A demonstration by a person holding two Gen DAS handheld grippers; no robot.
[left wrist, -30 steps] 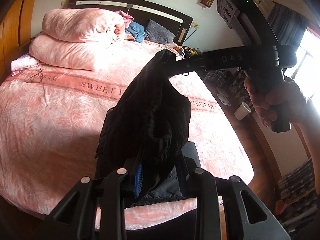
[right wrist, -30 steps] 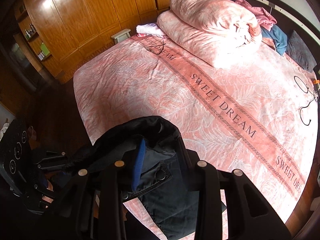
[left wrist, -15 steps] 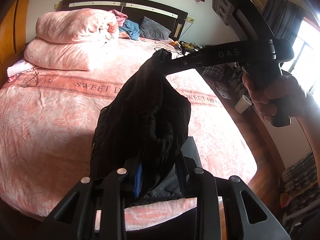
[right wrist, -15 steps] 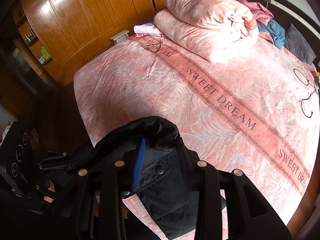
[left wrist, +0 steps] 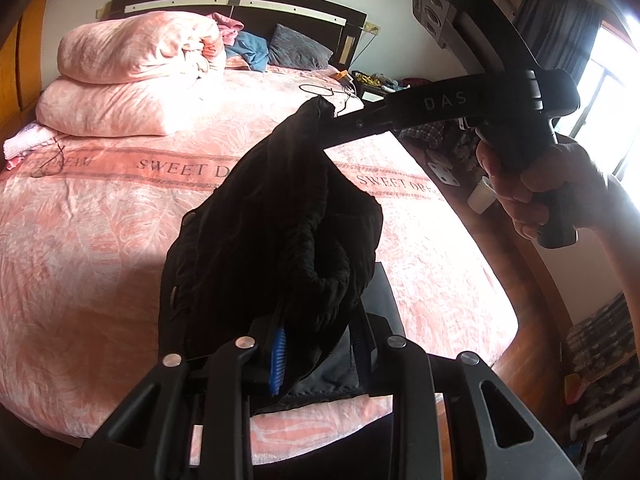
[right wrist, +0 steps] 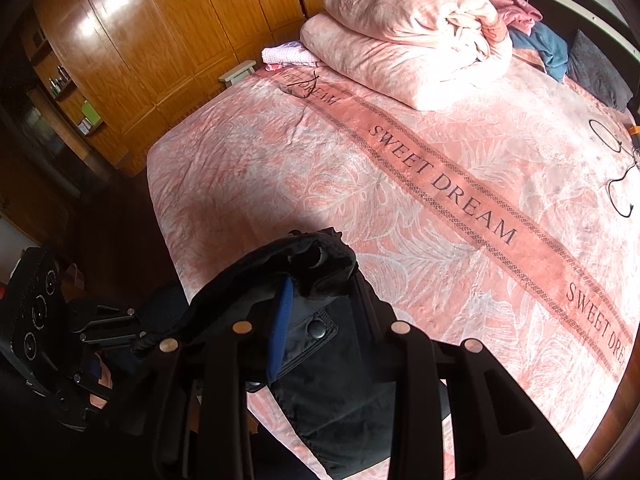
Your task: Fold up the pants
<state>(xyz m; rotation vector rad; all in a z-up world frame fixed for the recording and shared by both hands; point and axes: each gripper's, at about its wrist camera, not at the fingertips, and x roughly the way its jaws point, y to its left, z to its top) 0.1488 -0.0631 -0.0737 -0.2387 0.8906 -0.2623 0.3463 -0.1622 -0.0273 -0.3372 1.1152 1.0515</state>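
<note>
Clearly mid-carry: black fabric pants (left wrist: 276, 240) clamped in both black two-finger grippers and hanging bunched above the near edge of the pink leaf-patterned bedspread (left wrist: 100, 240). Left gripper (left wrist: 316, 344) pinched on a thick wad of cloth between its blue-padded fingers (left wrist: 279, 354). Right gripper (right wrist: 320, 320) likewise gripping a bunched edge near the snap button (right wrist: 319, 330), its jaws closing slightly on the fabric. Lower part of the garment draped down onto the bedspread edge.

Likely trouble from here: cloth gathered in lumps rather than along a clean edge, so laying down could leave twisted legs and a crooked fold. Uneven lowering could drag the draped part off the mattress edge. A thick wad could also creep out of a pinch if pulled taut between the two grips.
</note>
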